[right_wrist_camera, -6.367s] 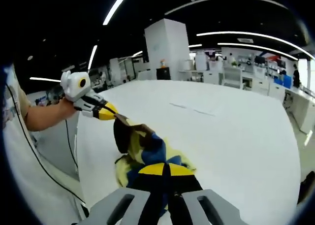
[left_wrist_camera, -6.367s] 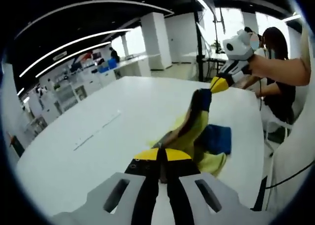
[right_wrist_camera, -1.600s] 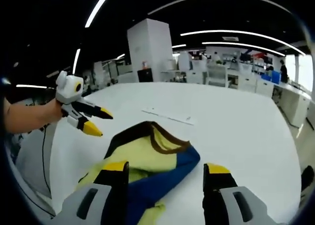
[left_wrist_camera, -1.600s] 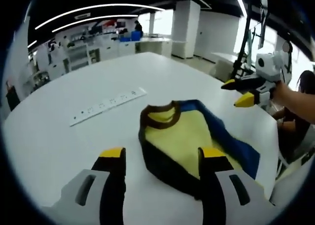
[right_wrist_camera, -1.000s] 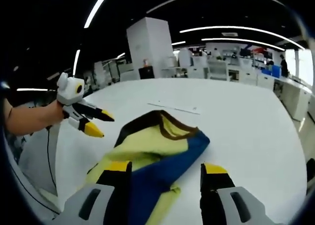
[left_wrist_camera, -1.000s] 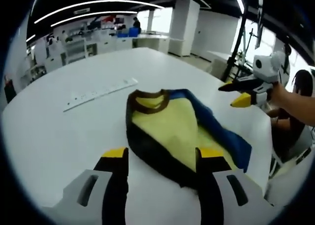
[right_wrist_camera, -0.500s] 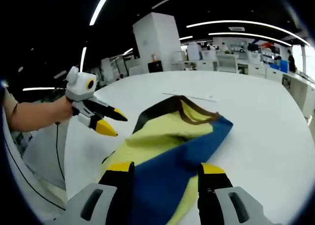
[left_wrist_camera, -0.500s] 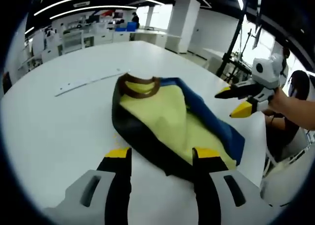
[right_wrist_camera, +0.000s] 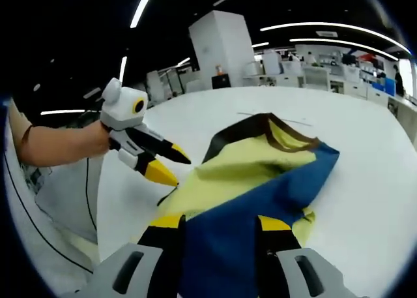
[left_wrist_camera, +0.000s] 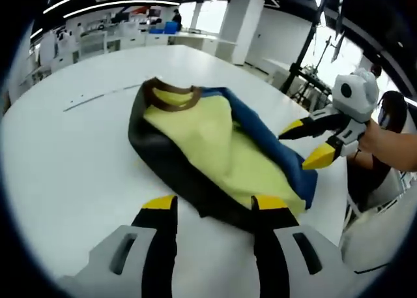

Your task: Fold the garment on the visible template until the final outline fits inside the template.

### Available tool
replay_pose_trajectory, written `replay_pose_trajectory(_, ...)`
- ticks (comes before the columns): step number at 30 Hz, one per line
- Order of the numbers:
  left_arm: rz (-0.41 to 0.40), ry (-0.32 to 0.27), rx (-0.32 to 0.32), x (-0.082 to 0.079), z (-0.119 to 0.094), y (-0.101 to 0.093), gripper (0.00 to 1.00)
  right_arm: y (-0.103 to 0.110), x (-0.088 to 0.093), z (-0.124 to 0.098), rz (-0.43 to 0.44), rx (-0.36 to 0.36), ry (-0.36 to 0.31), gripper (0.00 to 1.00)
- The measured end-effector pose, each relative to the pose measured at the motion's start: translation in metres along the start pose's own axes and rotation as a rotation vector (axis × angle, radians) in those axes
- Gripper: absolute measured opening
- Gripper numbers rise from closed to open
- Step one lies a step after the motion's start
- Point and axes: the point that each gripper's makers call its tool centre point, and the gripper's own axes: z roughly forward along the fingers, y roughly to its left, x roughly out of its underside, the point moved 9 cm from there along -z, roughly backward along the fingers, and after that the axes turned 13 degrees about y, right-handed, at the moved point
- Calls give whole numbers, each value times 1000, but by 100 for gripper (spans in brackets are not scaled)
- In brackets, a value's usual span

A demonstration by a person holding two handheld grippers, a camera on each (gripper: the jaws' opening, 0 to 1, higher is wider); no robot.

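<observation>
A garment is laid on a white tabletop between two grippers.
The yellow, blue and dark garment is spread flat. The left gripper and right gripper are held wide open over its edge, nothing grasped.

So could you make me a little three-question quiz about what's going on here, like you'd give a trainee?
1. True or false: the garment hangs in the air between the two grippers.
2. Which colour trims the collar? A) brown B) red C) white
3. Fill in: the jaws of the left gripper and the right gripper are both ____.

Key:
1. False. It lies spread on the white table.
2. A, brown.
3. Open; neither gripper grips the cloth.
</observation>
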Motion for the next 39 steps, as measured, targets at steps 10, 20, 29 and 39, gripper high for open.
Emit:
replay_pose_trajectory(10, -19, 15, 51, 11, 7, -8, 30, 8, 0, 7, -18, -27, 10, 33)
replay_pose_trajectory(20, -41, 23, 93, 16, 13, -11, 18, 11, 3, 14, -48, -31, 34, 26)
replay_pose_trajectory(29, -44, 23, 92, 18, 16, -12, 7, 9, 6, 17, -95, -10, 60, 18)
replay_pose_trajectory(39, -63, 18, 25, 21, 16, -7, 16, 7, 7, 18, -100, -8, 61, 14)
